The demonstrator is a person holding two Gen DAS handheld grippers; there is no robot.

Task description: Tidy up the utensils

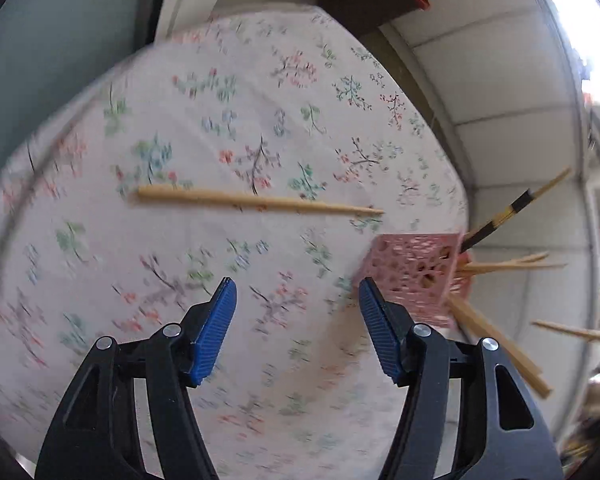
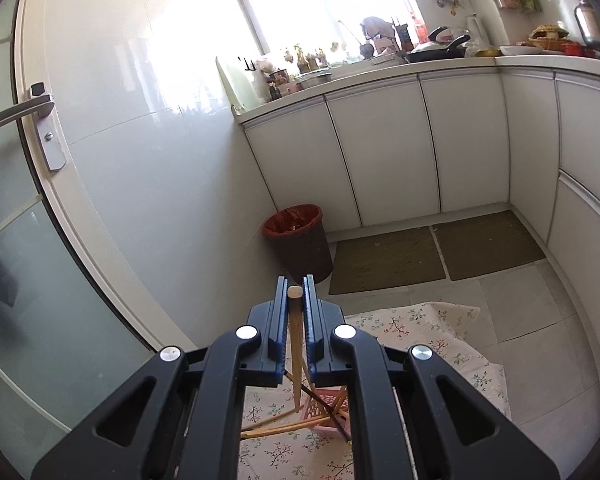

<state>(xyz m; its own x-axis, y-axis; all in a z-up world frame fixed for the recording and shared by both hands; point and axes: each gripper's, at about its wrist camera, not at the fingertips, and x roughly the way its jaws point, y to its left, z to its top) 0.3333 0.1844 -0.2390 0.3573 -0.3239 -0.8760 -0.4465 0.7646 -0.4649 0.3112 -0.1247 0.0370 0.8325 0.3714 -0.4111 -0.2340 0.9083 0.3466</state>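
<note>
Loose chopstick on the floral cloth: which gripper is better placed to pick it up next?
Left. The left gripper is open, empty and aimed down at the chopstick on the cloth. The right gripper is already shut on another chopstick.

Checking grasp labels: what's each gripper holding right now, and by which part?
Right gripper is shut on a wooden chopstick, gripped near its thick top end, tip hanging down. Left gripper is open and holds nothing.

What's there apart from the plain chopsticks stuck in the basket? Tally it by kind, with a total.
Pink perforated basket: 1
Black-and-yellow chopstick: 1
Loose plain chopstick on the floral cloth: 1
Held plain chopstick in the right gripper: 1
Total: 4
</note>
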